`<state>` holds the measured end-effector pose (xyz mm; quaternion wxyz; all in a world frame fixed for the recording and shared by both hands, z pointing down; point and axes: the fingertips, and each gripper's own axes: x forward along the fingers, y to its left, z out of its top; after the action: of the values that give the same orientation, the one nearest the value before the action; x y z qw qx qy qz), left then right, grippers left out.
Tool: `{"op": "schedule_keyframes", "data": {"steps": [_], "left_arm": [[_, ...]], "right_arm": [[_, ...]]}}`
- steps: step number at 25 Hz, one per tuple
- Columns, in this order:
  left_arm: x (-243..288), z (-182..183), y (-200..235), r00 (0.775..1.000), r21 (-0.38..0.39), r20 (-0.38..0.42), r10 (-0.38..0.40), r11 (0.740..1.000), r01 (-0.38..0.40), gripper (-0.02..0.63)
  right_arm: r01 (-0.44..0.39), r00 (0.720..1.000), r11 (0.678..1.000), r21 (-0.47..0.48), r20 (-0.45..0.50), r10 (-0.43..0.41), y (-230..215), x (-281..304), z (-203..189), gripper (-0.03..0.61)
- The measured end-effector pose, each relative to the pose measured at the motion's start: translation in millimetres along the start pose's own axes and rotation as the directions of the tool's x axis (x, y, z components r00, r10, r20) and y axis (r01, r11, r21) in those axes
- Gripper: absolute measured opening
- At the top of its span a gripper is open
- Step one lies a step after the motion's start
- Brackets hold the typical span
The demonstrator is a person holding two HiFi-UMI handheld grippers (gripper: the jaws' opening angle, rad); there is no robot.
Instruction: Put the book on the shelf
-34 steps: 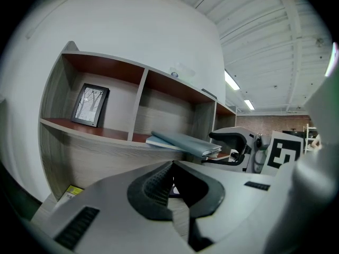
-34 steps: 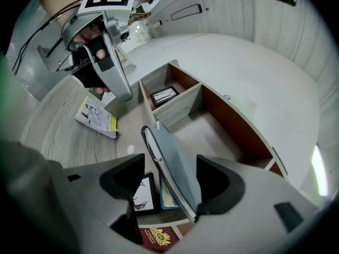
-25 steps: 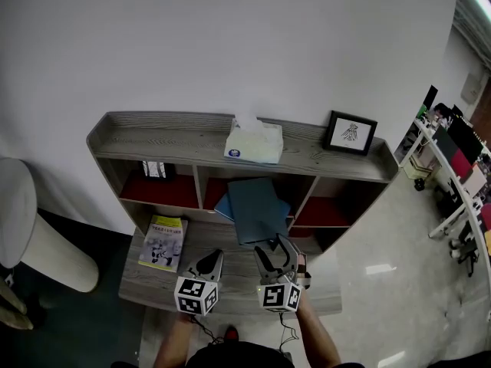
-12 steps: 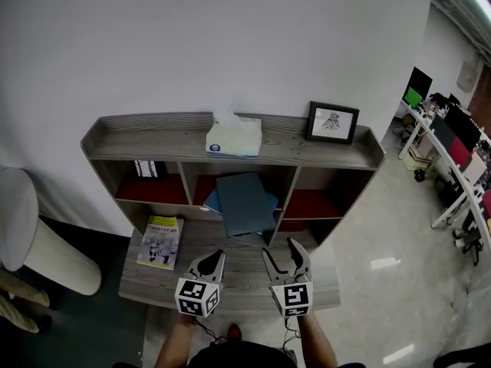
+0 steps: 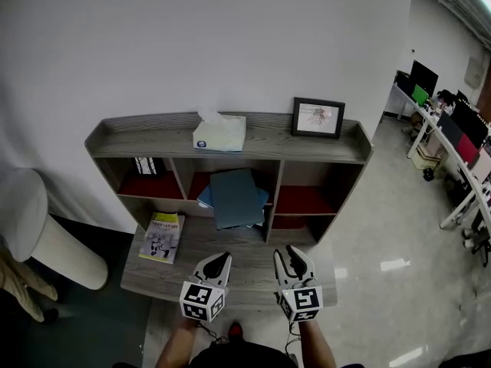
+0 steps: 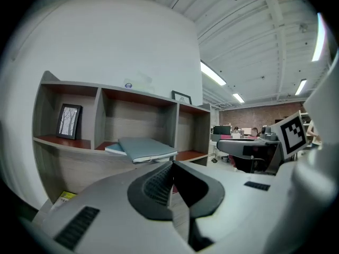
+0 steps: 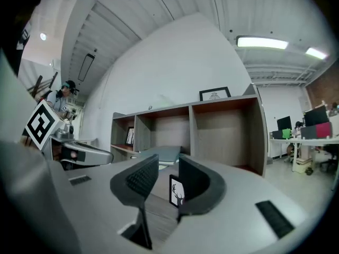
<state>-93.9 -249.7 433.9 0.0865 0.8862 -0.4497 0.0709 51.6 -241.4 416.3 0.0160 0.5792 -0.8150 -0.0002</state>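
- If judging only from how things lie now, would call the placing step done; nothing left in hand but standing clear of the shelf.
- Blue book: flat in the middle compartment, stacked on a second blue book, front end poking out past the compartment's front edge.
- Left tongs: fully closed, pads together, gripping nothing. Hanging over the front edge of the lower ledge, well apart from the book.
- Right tongs: partway apart, just been closing, pressing on nothing. Level, over the ledge's front edge toward its right end.
- Small white card with a dark branching figure in that gap, hard against one jaw. Cannot tell whether stuck to the jaw or standing on the ledge.
- Elsewhere: yellow booklet at the ledge's left end; tissue box mid top board; framed picture toward the top's right end.
- Next, probably: seat the overhang. Calls for a level approach with closed tongs, a square push on the front end, and a slow feed so the lower book doesn't skid sideways.
- Alternatively, if counting the yellow booklet too: open wide, come in low at the ledge's left end.
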Motion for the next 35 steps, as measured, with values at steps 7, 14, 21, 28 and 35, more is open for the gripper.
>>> {"op": "schedule_keyframes", "data": {"steps": [7,14,21,28,35], "left_arm": [[-3,3,-40,1.0,0.021,0.002,-0.003,1.0,0.003,0.006],[-12,-4,-79,1.0,0.019,0.001,-0.003,1.0,0.003,0.006],[-21,-16,-123,1.0,0.012,-0.005,-0.004,1.0,0.004,0.006],[-40,-30,-164,1.0,0.013,-0.01,0.006,1.0,-0.006,0.006],[-57,-41,-191,1.0,0.024,-0.008,0.01,1.0,-0.01,0.006]], "right_arm": [[-0.015,1.0,1.0,0.001,-0.004,0.015,-11,-35,-4,0.075],[-0.027,0.999,1.0,0.0,-0.023,0.027,-21,-74,-15,0.047],[-0.049,0.998,0.999,-0.008,-0.051,0.048,-32,-118,-27,0.046],[-0.033,0.999,0.999,0.009,-0.038,0.033,-43,-169,-28,0.044],[-0.055,0.998,0.998,-0.013,-0.019,0.055,-42,-196,-30,0.044]]}}
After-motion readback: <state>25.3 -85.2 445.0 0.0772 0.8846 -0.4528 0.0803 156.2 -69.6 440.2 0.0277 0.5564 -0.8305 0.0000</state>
